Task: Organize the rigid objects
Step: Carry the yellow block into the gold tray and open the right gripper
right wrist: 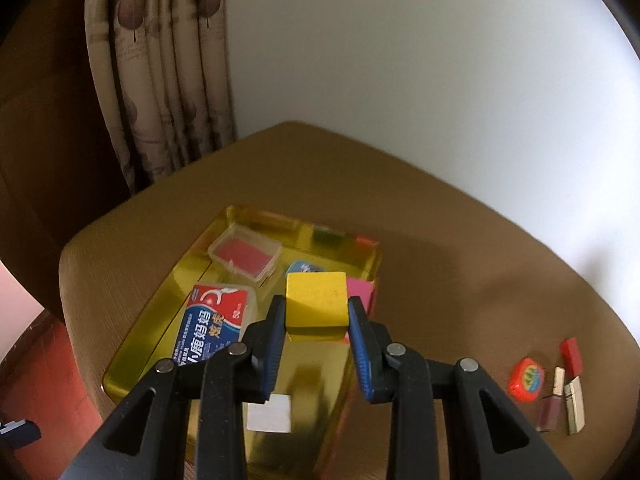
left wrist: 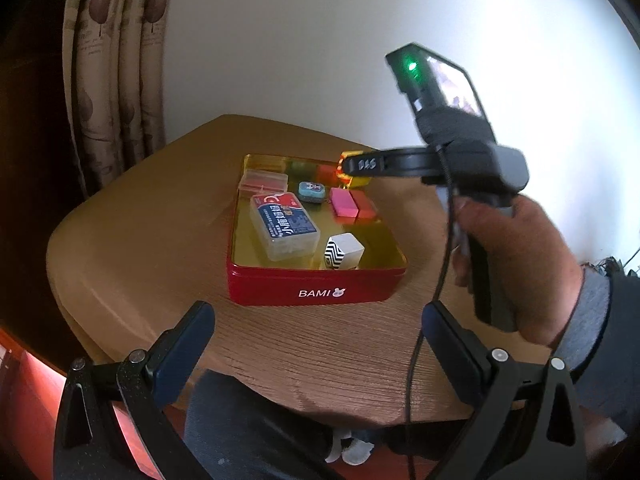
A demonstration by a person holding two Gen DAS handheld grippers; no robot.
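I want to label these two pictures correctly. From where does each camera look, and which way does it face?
Left wrist: sits on the open left gripper, faces down toward the red tin; shows the right hand.
Right wrist: sits on the right gripper, shut on a yellow block, above the tin.
Shared: tin, table, curtain.

A red tin [left wrist: 316,292] with a gold inside sits open on the wooden table, "BAMI" printed on its front wall. Inside lie a clear box with a red and blue label [left wrist: 285,227], a smaller clear case with red contents [left wrist: 263,181], a small blue oval piece [left wrist: 311,191], a pink eraser [left wrist: 343,202] touching a red one [left wrist: 366,205], and a white cube with black zigzag stripes [left wrist: 343,251]. A yellow cube [right wrist: 316,306] is held above the tin. On the table well apart lie a red block [right wrist: 570,355], a red round piece [right wrist: 526,379] and two small tubes [right wrist: 562,400].
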